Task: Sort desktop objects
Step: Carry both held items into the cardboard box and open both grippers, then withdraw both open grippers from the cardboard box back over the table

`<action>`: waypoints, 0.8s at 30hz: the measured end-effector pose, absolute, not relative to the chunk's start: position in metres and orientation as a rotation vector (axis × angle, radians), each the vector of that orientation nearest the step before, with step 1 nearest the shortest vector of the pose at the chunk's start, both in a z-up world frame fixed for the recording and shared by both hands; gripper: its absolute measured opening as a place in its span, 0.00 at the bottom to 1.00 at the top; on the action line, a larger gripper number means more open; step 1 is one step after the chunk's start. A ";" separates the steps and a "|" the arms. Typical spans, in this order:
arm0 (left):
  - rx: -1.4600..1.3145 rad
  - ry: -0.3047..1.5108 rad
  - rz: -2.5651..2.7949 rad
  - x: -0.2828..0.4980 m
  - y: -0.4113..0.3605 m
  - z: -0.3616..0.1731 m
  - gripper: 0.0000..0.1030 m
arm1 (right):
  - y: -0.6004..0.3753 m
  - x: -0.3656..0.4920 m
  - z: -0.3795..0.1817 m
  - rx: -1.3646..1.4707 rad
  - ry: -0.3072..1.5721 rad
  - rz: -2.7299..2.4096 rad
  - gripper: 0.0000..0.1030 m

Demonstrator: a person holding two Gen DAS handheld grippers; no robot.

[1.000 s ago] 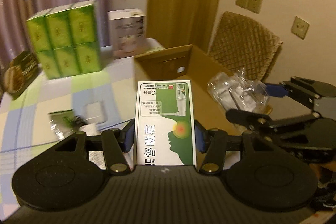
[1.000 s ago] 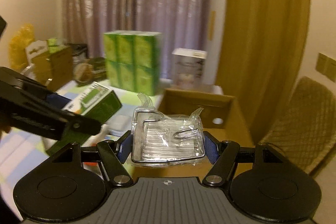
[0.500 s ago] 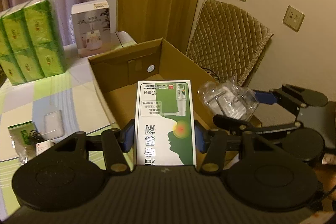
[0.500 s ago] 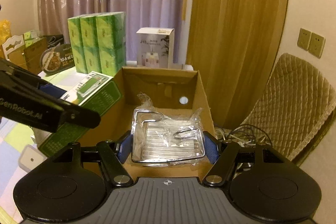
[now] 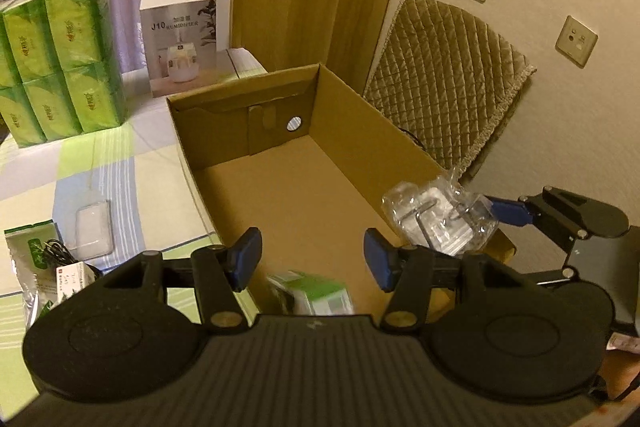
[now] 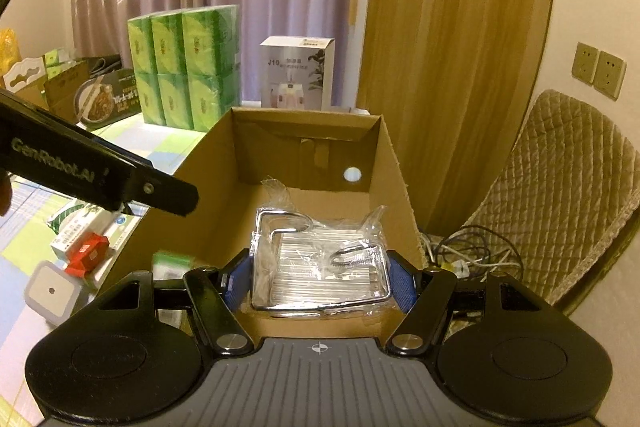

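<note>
Green-and-white medicine carton (image 5: 310,293) lies blurred low in the open brown cardboard box (image 5: 400,143), beneath your left hand-held gripper (image 5: 310,259) — jaws apart, empty. Your right hand-held gripper (image 6: 320,277) clamps the clear-wrapped chrome wire rack (image 6: 320,263) — release it off-centre and it catches the box's wall.

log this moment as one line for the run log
left gripper: jaws open, empty | green and white box: blurred, in cardboard box | right gripper: jaws shut on bagged wire rack above it
</note>
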State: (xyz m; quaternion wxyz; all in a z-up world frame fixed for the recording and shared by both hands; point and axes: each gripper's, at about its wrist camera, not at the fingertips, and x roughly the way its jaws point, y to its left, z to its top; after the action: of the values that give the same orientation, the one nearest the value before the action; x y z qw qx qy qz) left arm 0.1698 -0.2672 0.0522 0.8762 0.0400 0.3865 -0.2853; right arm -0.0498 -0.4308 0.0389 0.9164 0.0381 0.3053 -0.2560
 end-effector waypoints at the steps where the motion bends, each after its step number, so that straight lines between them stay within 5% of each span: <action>1: 0.081 0.802 -0.593 0.168 -0.265 0.053 0.51 | -0.430 -0.049 0.039 0.078 0.629 -0.525 0.64; 24: 0.029 0.780 -0.507 0.137 -0.211 0.058 0.58 | -0.397 -0.059 0.051 0.063 0.588 -0.522 0.76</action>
State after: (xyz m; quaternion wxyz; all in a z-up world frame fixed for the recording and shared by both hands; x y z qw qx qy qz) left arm 0.1366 -0.2106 0.0576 0.8936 0.0142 0.3760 -0.2446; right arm -0.0591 -0.3973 0.0514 0.9232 0.0309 0.2866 -0.2541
